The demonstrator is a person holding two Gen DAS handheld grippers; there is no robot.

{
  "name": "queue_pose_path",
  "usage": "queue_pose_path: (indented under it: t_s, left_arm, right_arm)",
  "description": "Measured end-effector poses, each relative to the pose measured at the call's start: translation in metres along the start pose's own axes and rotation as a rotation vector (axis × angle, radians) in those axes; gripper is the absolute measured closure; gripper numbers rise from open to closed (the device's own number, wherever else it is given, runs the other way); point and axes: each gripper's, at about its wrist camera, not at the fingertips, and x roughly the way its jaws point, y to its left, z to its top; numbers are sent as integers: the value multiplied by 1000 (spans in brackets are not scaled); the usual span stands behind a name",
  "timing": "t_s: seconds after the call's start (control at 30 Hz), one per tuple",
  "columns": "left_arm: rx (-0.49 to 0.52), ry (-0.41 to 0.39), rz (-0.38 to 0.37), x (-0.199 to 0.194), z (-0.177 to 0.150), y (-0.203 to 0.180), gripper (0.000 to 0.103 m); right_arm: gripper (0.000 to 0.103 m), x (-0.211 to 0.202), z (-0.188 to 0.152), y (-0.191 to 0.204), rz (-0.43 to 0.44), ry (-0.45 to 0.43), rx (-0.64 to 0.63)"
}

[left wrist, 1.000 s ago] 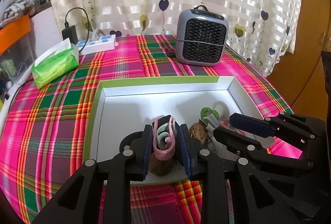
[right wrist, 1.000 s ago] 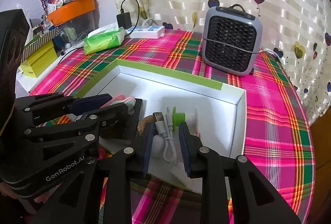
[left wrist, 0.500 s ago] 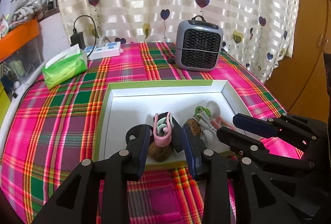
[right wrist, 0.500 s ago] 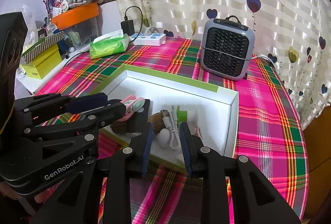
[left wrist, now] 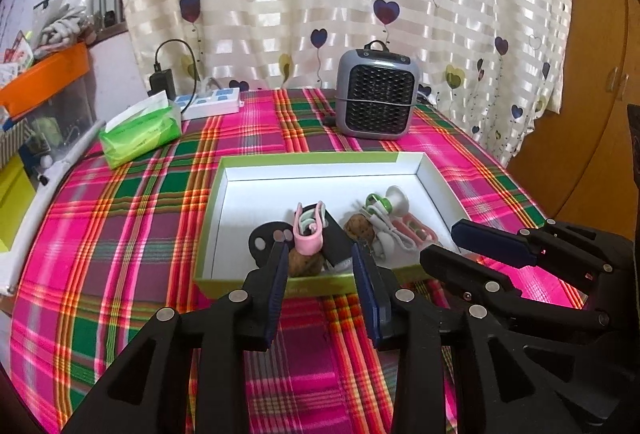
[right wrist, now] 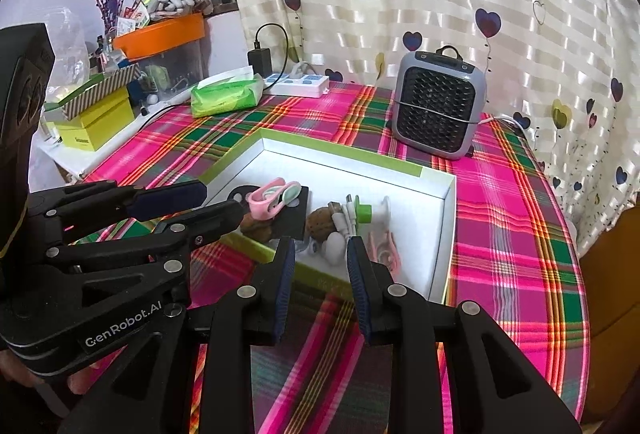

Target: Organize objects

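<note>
The left gripper (left wrist: 322, 266) hangs at the lower centre of the left wrist view, before the near rim of the box (left wrist: 320, 157); its fingers have just been opening and stand apart, empty. The right gripper (right wrist: 320, 258) also has its fingers apart, clamping nothing. Inside the box lie a pink clip (left wrist: 308, 230), two walnuts (left wrist: 360, 228) and a white cable (right wrist: 346, 218). Beyond, on the plaid worktop (left wrist: 120, 218), stand a grey heater (left wrist: 376, 97), upper centre, and a green tissue pack (left wrist: 140, 133), upper left.

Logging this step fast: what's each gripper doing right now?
Left gripper: open, empty, jaws just opened.
Right gripper: open, holding nothing.
</note>
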Motion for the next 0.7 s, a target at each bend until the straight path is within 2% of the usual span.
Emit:
queue_pose_path:
  t_s: [0.3, 0.7]
  left_arm:
    - [6, 9, 9, -7, -12, -5, 72]
    - [-1, 56, 4, 11, -24, 1, 72]
  right_arm:
    - [75, -10, -12, 3, 1, -1, 6]
    - [75, 7, -24, 3, 19, 40, 30]
